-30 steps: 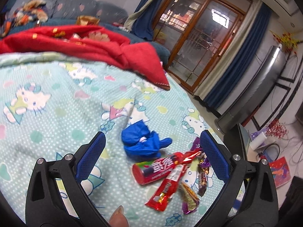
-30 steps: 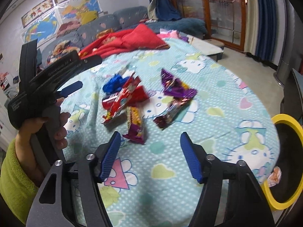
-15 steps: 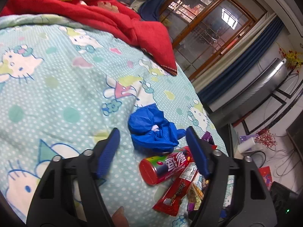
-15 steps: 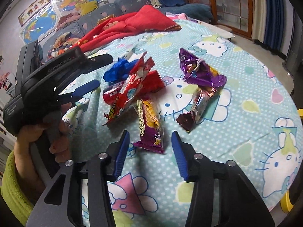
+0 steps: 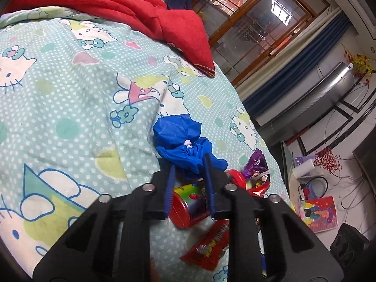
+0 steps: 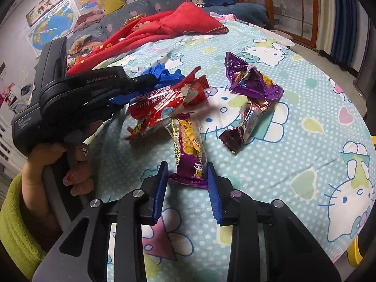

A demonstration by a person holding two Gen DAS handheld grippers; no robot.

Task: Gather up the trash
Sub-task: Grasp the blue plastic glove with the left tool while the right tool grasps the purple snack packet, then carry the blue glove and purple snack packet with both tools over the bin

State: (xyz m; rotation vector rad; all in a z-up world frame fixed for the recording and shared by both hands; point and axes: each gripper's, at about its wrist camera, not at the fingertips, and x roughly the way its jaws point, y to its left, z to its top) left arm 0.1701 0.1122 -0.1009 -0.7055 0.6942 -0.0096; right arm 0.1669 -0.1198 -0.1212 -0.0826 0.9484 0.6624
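Left wrist view: the Hello Kitty bedsheet [image 5: 70, 98] is seen across the left and middle of the frame, with a red blanket [image 5: 131, 7] bunched at the upper left. The left tool [image 5: 189, 176] is placed low centre, its blue fingers narrowed to a small gap around the lower edge of a crumpled blue bag [image 5: 183, 143]; whether the bag is actually pinched cannot be told. A red can [image 5: 188, 206] is seen lying on its side just below the bag, between the fingers in the frame. A red snack wrapper [image 5: 209, 244] is seen lower right of the can, and a purple wrapper [image 5: 256, 166] at right of centre.

Right wrist view: the left tool is seen at left of the frame, held in the left hand [image 6: 70, 164], its tips at the blue bag. The right tool [image 6: 188, 176] is placed low centre, partly open, its fingers flanking the near end of a purple-and-yellow snack packet [image 6: 190, 155]; contact with the packet is not clear. A dark brown wrapper [image 6: 244, 127] is seen lying right of centre, near the purple wrapper. A yellow bin rim [image 6: 352, 253] is seen at the lower right edge.
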